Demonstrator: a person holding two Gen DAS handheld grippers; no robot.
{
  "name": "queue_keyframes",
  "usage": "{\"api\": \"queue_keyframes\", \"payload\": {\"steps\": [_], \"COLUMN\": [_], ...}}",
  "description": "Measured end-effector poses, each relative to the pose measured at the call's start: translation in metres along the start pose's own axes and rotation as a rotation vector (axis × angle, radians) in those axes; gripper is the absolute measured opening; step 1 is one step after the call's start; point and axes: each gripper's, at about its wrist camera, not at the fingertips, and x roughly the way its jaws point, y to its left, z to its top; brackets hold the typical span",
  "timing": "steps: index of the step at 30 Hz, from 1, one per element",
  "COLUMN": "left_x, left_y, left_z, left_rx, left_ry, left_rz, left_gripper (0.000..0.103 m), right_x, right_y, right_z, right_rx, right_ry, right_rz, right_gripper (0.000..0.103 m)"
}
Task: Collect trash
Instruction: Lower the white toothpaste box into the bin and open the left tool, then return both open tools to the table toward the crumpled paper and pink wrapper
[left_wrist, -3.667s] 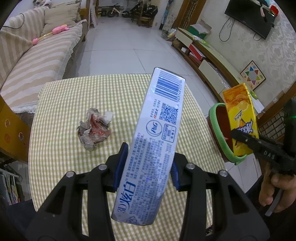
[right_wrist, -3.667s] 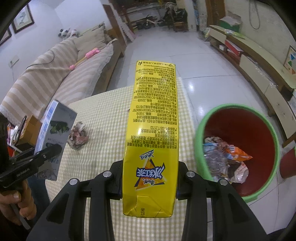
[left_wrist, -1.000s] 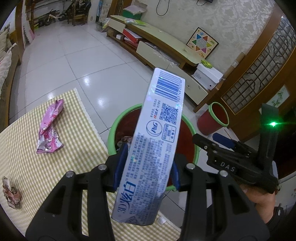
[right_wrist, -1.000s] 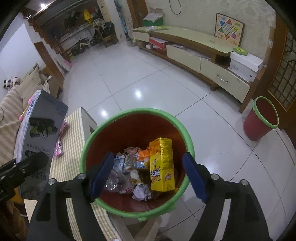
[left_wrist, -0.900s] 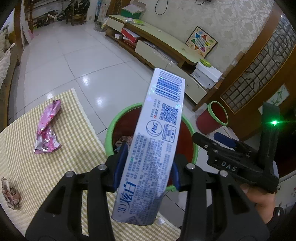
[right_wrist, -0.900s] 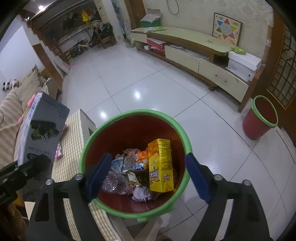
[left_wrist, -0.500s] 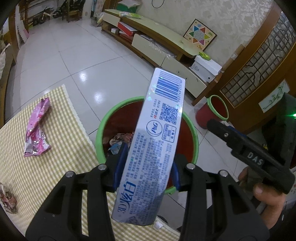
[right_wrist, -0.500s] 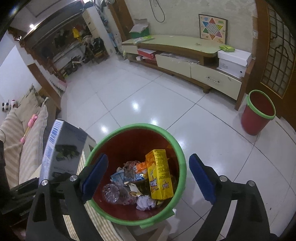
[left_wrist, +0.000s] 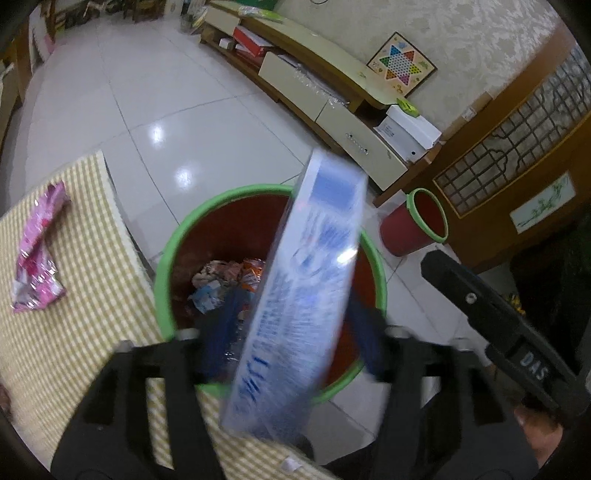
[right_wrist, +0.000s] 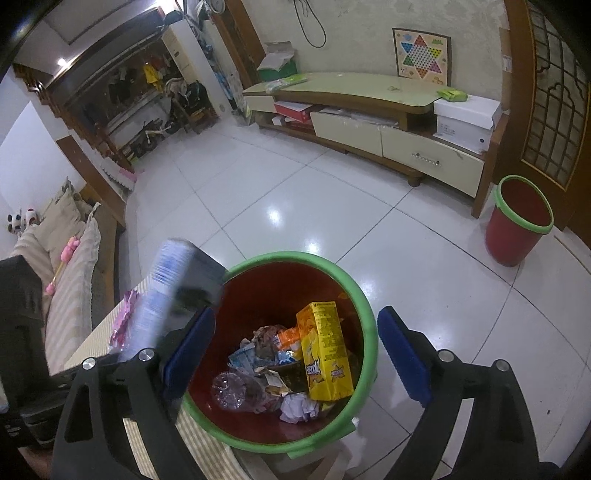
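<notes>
In the left wrist view my left gripper (left_wrist: 293, 328) stands open over the red bin with a green rim (left_wrist: 168, 254). The blue-white toothpaste box (left_wrist: 306, 277) is blurred between the spread pads, tilted and loose above the bin. In the right wrist view my right gripper (right_wrist: 293, 352) is open and empty above the same bin (right_wrist: 343, 280). A yellow carton (right_wrist: 325, 354) lies in the bin among wrappers. The toothpaste box (right_wrist: 162, 295) shows at the bin's left rim.
A pink wrapper (left_wrist: 37, 254) lies on the checked tablecloth (left_wrist: 74, 332) left of the bin. A second small red bin (right_wrist: 517, 221) stands by the wooden door. A low TV cabinet (right_wrist: 369, 110) runs along the far wall. Tiled floor surrounds the bin.
My left gripper has opened and the toothpaste box has come loose, tilting and blurred over the bin. My right gripper has risen a little and stays open.
</notes>
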Motion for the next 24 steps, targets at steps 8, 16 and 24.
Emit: {"api": "queue_keyframes", "payload": {"steps": [8, 16, 24], "left_x": [-0.007, -0.045, -0.098], "left_y": [0.021, 0.062, 0.092], "left_z": [-0.007, -0.016, -0.038], "left_rx": [-0.063, -0.167, -0.175], "left_ry": [-0.001, -0.067, -0.152], "left_rz": [0.024, 0.114, 0.223], "left_gripper": [0.091, 0.097, 0.097], "right_x": [0.0, 0.003, 0.008], "right_y": [0.001, 0.014, 0.048], "right_z": [0.001, 0.001, -0.007], "right_rx": [-0.002, -0.025, -0.112], "right_ry": [-0.006, 0.001, 0.009], "right_rz": [0.006, 0.02, 0.059], "right_gripper": [0.087, 0.087, 0.087]}}
